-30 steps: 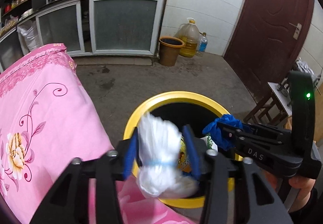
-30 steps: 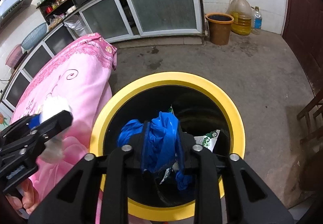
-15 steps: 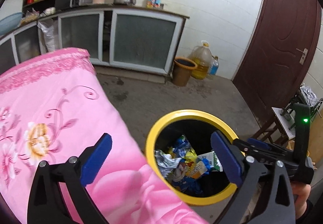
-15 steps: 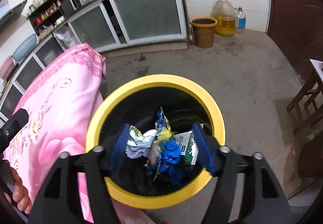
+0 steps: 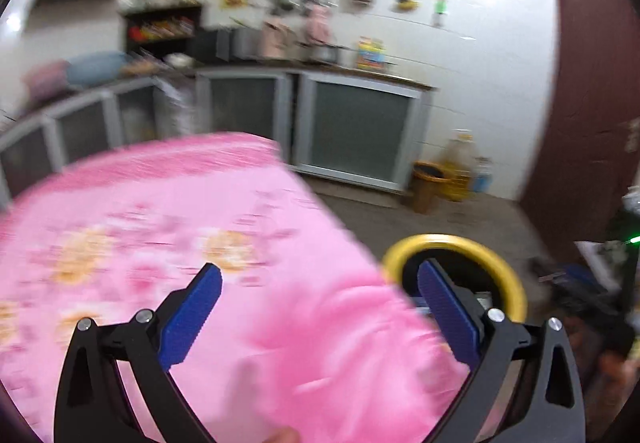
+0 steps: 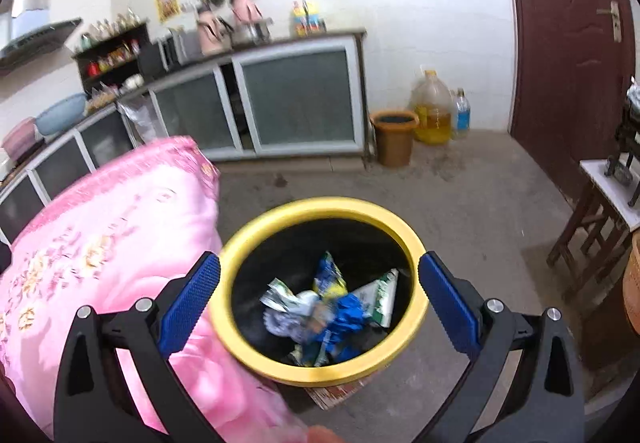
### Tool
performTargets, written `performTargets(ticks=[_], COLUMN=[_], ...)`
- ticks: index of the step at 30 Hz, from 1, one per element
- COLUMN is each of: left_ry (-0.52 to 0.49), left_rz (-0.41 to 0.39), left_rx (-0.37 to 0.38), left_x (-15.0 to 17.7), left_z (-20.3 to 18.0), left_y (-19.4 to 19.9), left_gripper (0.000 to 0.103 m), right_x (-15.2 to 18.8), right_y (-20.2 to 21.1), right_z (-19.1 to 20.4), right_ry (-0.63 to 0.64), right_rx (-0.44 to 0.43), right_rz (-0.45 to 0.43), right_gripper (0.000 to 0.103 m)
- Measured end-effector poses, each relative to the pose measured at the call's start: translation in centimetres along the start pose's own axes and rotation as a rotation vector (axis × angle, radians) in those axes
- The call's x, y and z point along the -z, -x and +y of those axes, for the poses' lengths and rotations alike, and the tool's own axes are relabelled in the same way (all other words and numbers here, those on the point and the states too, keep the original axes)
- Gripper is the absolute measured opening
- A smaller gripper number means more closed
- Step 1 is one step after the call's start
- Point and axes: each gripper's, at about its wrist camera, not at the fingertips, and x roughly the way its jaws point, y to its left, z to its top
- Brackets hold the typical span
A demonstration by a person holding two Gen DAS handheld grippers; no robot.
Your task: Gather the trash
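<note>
A black trash bin with a yellow rim [image 6: 320,205] stands on the floor beside the pink table. Inside lie wrappers and a blue bag [image 6: 344,313]. My right gripper [image 6: 319,283] is open and empty, held above the bin. My left gripper [image 5: 318,293] is open and empty, over the pink floral tablecloth [image 5: 140,227]. The bin's rim [image 5: 504,267] shows at its right in the blurred left wrist view. The right gripper appears there as a dark blur [image 5: 588,295].
Grey cabinets [image 6: 296,99] line the far wall. A brown bucket [image 6: 394,135] and an oil jug [image 6: 432,111] stand by a dark red door [image 6: 568,43]. A wooden stool [image 6: 596,227] is at the right. A cardboard piece [image 6: 340,393] lies under the bin.
Both grippers opened and dropped their trash, the white bag and the blue bag, into the bin. Both have since risen; the left swung left over the tablecloth.
</note>
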Motion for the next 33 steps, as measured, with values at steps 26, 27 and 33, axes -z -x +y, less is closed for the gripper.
performTargets(ticks=[26, 27, 33], left_ry=[0.264, 0.261, 0.265], left_rz=[-0.114, -0.097, -0.041], left_rx=[-0.332, -0.343, -0.336], left_x=[13.2, 13.8, 15.6], left_z=[12.6, 12.5, 12.3], left_y=[16.8, 16.6, 15.6], left_gripper=[0.095, 0.095, 0.095], right_x=[9.6, 10.0, 11.3], right_y=[16.3, 16.3, 16.0], right_z=[11.3, 11.5, 12.8], right_ry=[0.16, 0.164, 0.2], right_rx=[-0.025, -0.029, -0.044], right_rz=[-0.306, -0.3, -0.278], right_gripper=[0.095, 0.095, 0.095])
